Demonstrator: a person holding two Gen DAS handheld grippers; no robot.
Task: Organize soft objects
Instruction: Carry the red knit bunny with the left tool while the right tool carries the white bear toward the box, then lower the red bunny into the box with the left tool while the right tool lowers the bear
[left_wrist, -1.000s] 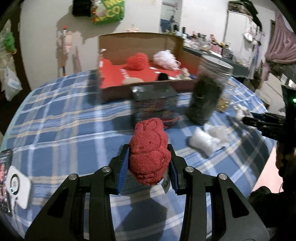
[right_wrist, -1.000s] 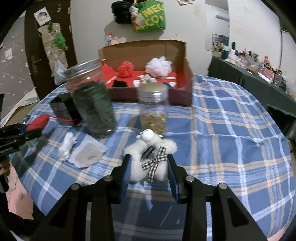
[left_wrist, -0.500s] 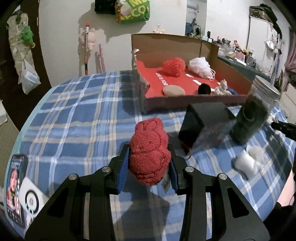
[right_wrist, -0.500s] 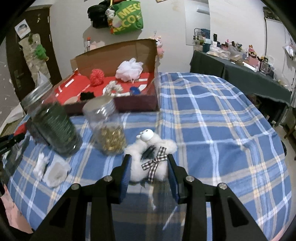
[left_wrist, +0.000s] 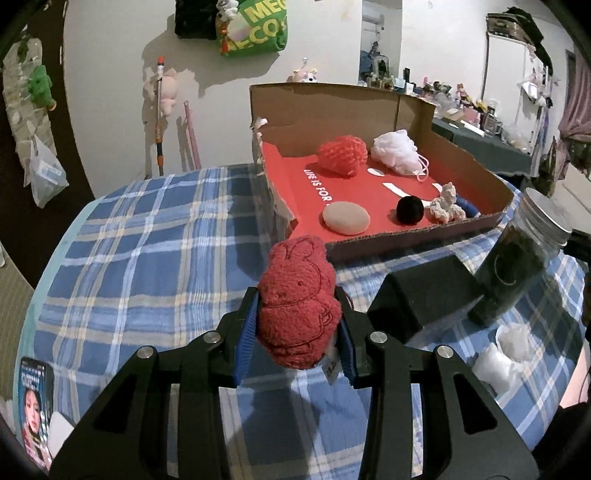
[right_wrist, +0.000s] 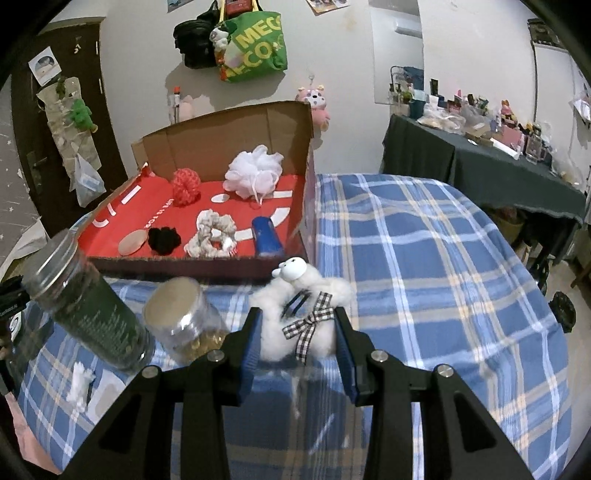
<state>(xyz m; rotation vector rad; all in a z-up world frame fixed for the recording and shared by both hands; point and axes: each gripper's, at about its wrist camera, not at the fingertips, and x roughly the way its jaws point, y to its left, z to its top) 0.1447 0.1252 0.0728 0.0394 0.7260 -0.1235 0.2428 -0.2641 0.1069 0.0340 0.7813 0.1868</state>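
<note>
A fuzzy red terry-cloth bunny-shaped toy (left_wrist: 298, 309) stands upright between blue pads, ears at twelve o'clock, outline stitched on its front, a small tag dangling at five o'clock. A fluffy white plush lamb with a black-and-white checked bow (right_wrist: 303, 318) is pinched at both flanks, head tipped toward eleven o'clock. At twelve o'clock of both, the open red-lined cardboard box (left_wrist: 476, 225) on the blue plaid cloth holds a red knit ball (left_wrist: 342, 155), white mesh pouf (left_wrist: 395, 150), tan oval pad (left_wrist: 345, 218), black pompom (left_wrist: 410, 209), pale scrunchie (right_wrist: 212, 236) and blue roll (right_wrist: 266, 236).
</note>
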